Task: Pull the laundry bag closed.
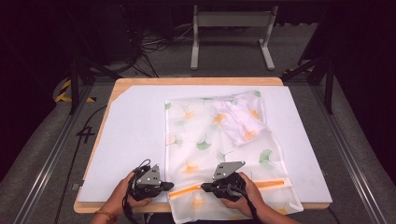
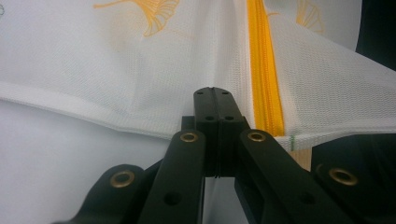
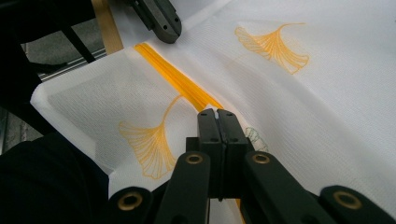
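Observation:
A white mesh bag (image 1: 205, 140) printed with ginkgo leaves lies flat on the white board (image 1: 135, 130); a white garment (image 1: 240, 119) is inside it at the far right corner. Its orange zipper (image 1: 271, 183) runs along the near end. My left gripper (image 1: 168, 185) is shut on the bag's (image 2: 93, 60) hem just beside the zipper's (image 2: 264, 70) left end, and the mesh tents up at its tip (image 2: 212, 91). My right gripper (image 1: 204, 187) is shut on the zipper (image 3: 173, 74) a short way along; the slider is hidden under its tip (image 3: 218, 113). The left gripper (image 3: 169, 32) faces it.
The board rests on a wooden table (image 1: 196, 80), whose near edge (image 2: 301, 156) lies just under the bag's corner. The bag's near end hangs over that edge toward the person. Cables and a metal stand (image 1: 231, 21) sit on the floor beyond.

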Demonstrator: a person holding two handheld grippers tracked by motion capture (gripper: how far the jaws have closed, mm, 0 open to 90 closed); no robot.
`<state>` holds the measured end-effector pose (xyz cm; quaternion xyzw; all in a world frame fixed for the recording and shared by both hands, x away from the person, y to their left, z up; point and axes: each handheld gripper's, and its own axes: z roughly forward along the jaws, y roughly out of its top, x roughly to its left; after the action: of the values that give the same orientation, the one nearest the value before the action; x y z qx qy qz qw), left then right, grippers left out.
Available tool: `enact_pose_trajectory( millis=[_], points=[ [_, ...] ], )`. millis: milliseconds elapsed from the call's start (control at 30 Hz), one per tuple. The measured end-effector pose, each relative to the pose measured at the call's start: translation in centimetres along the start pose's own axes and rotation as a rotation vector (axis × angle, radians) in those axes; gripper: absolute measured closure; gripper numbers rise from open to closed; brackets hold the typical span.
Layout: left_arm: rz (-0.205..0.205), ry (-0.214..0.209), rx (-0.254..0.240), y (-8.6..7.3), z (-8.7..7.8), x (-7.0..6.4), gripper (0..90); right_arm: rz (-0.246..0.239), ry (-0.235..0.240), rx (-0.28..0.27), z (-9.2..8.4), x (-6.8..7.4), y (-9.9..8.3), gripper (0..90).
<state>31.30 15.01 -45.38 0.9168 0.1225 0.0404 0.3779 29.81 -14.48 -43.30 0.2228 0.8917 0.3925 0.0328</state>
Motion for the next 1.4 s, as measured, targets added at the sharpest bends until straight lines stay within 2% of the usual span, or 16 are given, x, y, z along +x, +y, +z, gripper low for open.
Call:
enact_pose_trajectory(
  millis=[600, 933, 1400],
  points=[
    [-0.002, 0.004, 0.002, 0.0, 0.0, 0.0, 90.0, 0.013, -0.012, -0.003, -1.5, -0.9, -0.9, 90.0],
    [-0.002, 0.005, 0.003, 0.0, 0.0, 0.0, 90.0, 0.018, -0.011, -0.012, -2.2, -0.9, -1.3, 90.0],
    [-0.003, 0.003, 0.005, 0.0, 0.0, 0.0, 90.0, 0.039, -0.043, -0.021, -3.5, -1.5, -2.2, 90.0]
  ],
)
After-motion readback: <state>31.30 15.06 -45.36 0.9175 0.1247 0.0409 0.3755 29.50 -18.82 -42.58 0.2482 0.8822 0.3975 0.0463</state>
